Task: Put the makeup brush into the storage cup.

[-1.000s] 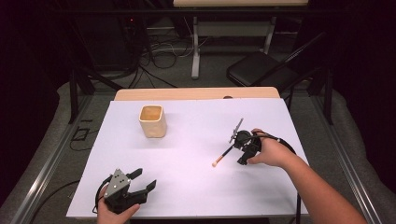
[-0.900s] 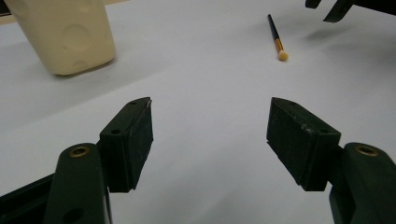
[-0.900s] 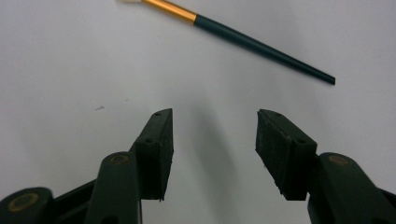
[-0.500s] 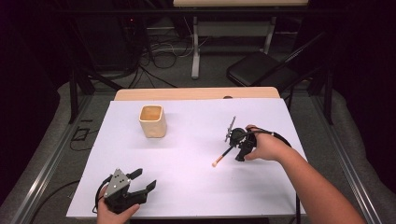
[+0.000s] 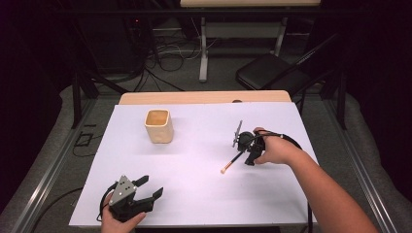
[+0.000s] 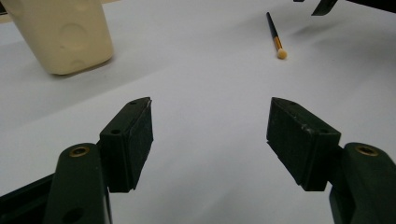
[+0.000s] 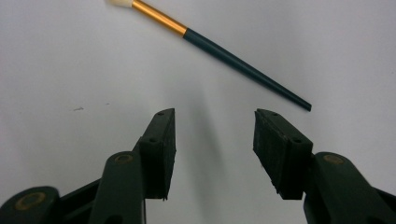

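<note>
**Right gripper closing in on the brush, nothing gripped yet**

Right gripper (image 5: 241,144): jaws parted to a moderate gap, nothing between them. Over the last second it has shifted a little toward the far side of the table, staying over the handle end of the brush (image 5: 232,161), with its grey plate now standing more on edge. The brush has not moved; it lies flat on the white table (image 5: 194,194), well right of the cream cup (image 5: 159,126). Judgement: this is lining up for a pick, grasp not yet made.

Left gripper (image 5: 138,196): unchanged at the near left edge, jaws wide apart, holding nothing.

View differences: the right gripper view shows the brush (image 7: 205,44) clear of both pads, lying slantwise just ahead of the jaw tips, pale tuft, gold ferrule, dark handle; the high view cannot settle that gap. The left gripper view shows brush (image 6: 276,38) and cup (image 6: 60,35) far off, apart from one another.
</note>
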Available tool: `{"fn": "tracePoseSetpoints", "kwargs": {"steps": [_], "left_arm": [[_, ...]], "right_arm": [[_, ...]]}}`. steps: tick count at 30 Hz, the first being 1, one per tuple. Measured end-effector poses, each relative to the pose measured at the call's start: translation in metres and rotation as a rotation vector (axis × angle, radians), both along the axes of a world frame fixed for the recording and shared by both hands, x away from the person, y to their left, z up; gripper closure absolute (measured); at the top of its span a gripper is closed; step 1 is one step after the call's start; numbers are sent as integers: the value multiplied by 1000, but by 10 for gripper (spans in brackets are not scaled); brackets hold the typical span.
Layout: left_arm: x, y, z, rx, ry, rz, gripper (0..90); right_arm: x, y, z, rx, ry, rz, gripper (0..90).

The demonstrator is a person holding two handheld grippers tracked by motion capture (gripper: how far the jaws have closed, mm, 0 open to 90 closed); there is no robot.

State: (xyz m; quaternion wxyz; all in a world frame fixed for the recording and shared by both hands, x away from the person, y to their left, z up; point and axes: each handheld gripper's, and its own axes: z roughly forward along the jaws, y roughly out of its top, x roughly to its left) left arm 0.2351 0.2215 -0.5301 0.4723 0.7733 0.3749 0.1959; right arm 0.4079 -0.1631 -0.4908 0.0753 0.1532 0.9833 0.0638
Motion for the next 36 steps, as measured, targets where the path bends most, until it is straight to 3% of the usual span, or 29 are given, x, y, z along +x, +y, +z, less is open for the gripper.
{"fn": "tracePoseSetpoints", "kwargs": {"steps": [5, 9, 10, 19, 36], "left_arm": [[0, 0, 0, 0, 2, -1, 317], [0, 0, 0, 2, 1, -3, 317], [0, 0, 0, 1, 0, -3, 317], [0, 0, 0, 2, 0, -3, 317], [0, -1, 0, 4, 2, -10, 317]], "right_arm": [[2, 1, -2, 11, -14, 14, 474], [3, 2, -2, -31, -15, 30, 474], [3, 2, -3, -10, -30, 40, 475], [4, 7, 4, -40, -19, 57, 506], [7, 19, -8, -42, -17, 103, 540]]}}
